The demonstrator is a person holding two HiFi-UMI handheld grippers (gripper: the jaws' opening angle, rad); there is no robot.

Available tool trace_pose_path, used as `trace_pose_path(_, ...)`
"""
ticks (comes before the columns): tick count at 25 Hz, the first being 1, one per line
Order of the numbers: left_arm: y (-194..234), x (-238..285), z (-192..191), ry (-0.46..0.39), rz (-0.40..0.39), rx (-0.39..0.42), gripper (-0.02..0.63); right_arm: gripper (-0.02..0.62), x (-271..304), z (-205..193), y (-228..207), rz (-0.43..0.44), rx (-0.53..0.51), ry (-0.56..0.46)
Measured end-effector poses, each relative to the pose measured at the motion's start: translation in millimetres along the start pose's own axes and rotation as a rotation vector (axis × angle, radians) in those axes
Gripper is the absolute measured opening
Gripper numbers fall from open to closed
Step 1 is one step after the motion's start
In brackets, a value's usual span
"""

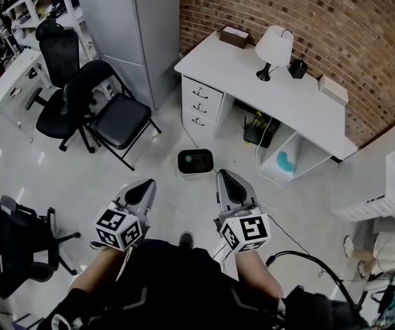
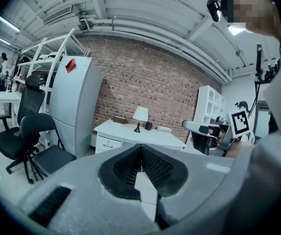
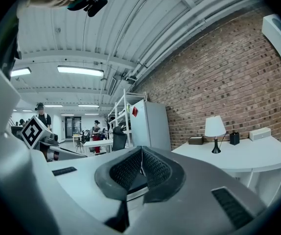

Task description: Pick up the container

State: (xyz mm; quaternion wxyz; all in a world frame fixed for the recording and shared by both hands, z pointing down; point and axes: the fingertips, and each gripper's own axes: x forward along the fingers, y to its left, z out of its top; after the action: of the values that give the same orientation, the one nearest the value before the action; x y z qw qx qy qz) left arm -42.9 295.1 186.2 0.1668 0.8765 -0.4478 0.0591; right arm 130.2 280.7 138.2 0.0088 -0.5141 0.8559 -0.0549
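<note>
unreadable red label [image 2: 70, 65] on grey cabinet [image 2: 74, 111]; black container [image 1: 195, 162] by desk [image 1: 287, 98].

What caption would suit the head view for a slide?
Shut left gripper and right gripper point toward a dark container on the floor near a white desk with a lamp.

The container [image 1: 195, 162] is a small squarish tub with rounded corners, a pale rim and a dark inside. It stands upright and open-topped on the light floor [image 1: 80, 177]. It sits by itself near the front of the white desk's [image 1: 287, 102] drawer unit [image 1: 201, 105]; what it holds is too dim to tell.
</note>
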Motion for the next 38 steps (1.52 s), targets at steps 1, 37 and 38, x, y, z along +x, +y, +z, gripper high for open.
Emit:
trace_pose_path(1, 1, 3, 0, 0.004, 0.003, 0.003, 0.011, 0.009, 3, 0, -3, 0.0, 0.003, -0.002)
trace_pose_path(37, 220, 196, 22, 0.052, -0.031, -0.12, 0.011, 0.009, 269, -30, -59, 0.008, -0.101, 0.14)
trace_pose_path(38, 226, 202, 21, 0.055, -0.037, -0.123, 0.011, 0.009, 277, -34, -60, 0.006, -0.102, 0.152)
